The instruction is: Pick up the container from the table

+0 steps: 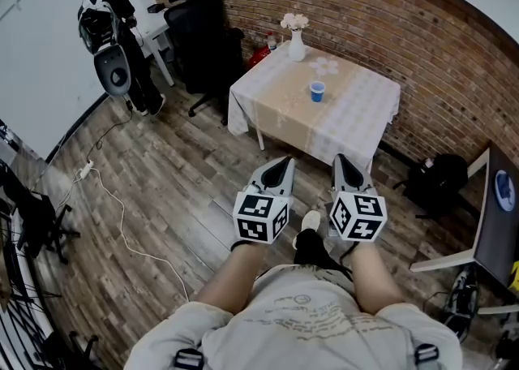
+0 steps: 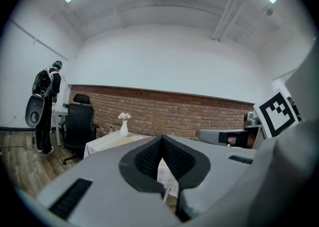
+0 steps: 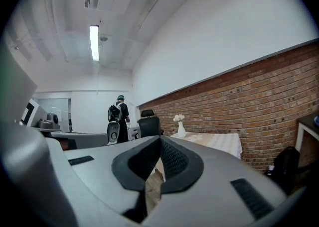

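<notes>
The container is a small blue cup (image 1: 317, 92) standing near the middle of a square table with a pale cloth (image 1: 357, 113), in the head view. A white vase with flowers (image 1: 297, 45) stands at the table's far corner. My left gripper (image 1: 285, 163) and right gripper (image 1: 341, 160) are held side by side over the wooden floor, short of the table's near edge, and both point toward it. In the left gripper view the left gripper (image 2: 162, 138) has its pads together with nothing between them. The right gripper (image 3: 160, 139) looks the same. Neither gripper view shows the cup.
A black office chair (image 1: 203, 36) stands left of the table, and a person with a backpack (image 1: 109, 15) is at a desk further left. A brick wall runs behind the table. A black bag (image 1: 442, 178) and a desk (image 1: 491, 222) are at the right; a white cable (image 1: 113, 206) lies on the floor.
</notes>
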